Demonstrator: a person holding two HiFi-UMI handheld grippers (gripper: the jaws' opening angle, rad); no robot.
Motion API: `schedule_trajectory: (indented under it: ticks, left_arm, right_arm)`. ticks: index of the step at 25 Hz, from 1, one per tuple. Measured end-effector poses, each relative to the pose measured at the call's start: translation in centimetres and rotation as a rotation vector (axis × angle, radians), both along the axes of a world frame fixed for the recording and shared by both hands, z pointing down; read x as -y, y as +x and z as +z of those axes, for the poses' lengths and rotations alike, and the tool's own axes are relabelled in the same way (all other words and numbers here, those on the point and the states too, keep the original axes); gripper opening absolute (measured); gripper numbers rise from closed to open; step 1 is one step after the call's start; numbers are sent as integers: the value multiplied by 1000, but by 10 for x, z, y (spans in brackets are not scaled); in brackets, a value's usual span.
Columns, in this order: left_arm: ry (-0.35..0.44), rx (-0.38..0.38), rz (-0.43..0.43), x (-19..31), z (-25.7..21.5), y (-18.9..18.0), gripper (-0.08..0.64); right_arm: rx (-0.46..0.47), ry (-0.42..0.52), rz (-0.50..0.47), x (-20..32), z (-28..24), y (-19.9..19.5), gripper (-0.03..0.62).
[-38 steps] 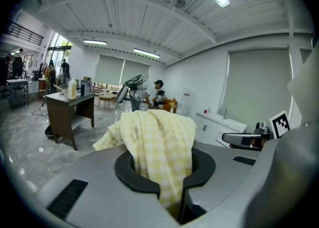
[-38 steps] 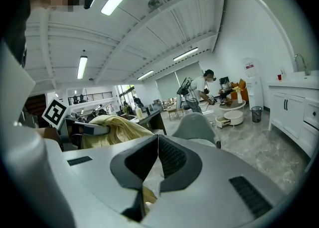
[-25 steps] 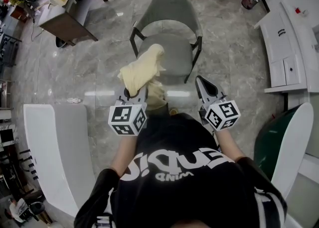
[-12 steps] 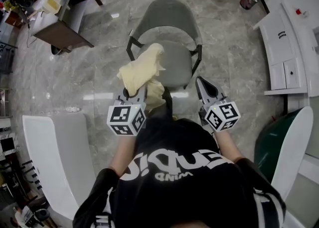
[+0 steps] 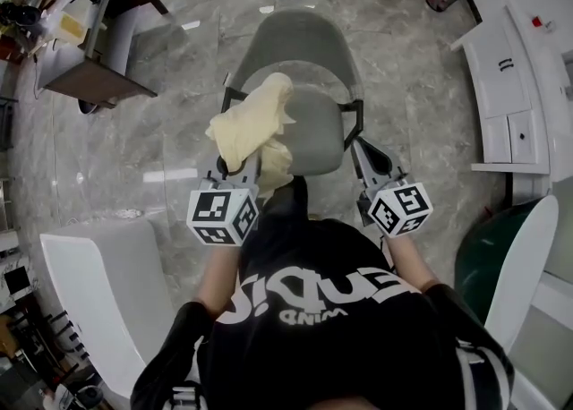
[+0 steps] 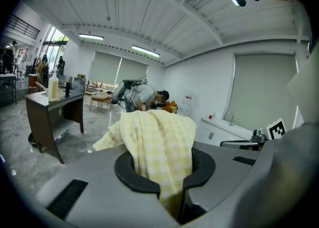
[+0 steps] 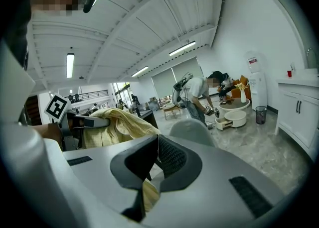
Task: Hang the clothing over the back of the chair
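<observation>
A yellow checked garment (image 5: 253, 119) hangs bunched from the left hand-held gripper (image 5: 235, 165), whose jaws pinch it, above the near left edge of a grey chair (image 5: 300, 41). The right hand-held gripper (image 5: 363, 150) nips a small fold of it.

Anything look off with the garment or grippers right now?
The yellow checked garment is bunched in a heap over the left gripper, which clamps it, not spread out. The right gripper has its jaws together with only a yellow scrap low in the gap; whether that is pinched is unclear. The chair back is bare.
</observation>
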State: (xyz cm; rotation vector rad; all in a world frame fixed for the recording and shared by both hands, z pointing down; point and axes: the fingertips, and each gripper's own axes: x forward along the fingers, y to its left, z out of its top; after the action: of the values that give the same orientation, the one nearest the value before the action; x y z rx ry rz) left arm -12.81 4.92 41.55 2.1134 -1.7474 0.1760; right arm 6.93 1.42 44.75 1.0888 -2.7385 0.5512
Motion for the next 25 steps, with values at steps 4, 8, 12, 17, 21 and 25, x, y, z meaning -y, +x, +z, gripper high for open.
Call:
schedule_trajectory:
  ticks: [4, 8, 12, 17, 21, 25]
  left_arm:
    - [-4, -2, 11, 41, -1, -17, 71]
    - [-11, 2, 43, 76, -3, -26, 71]
    - [-11, -9, 71, 105, -7, -33, 71]
    - [-19, -20, 89, 129, -13, -41, 71]
    - [-14, -12, 108, 144, -20, -37, 71]
    - [-4, -3, 120, 154, -24, -35, 71]
  right_arm:
    - [-11, -4, 17, 35, -4, -14, 15]
    - [-17, -5, 40, 64, -10, -26, 15]
    - [-19, -3, 57, 90, -17, -40, 15]
    - [-17, 9, 76, 114, -27, -51, 15]
    - [-8, 13, 82, 131, -32, -50, 15]
    - [1, 15, 75, 139, -29, -51, 15]
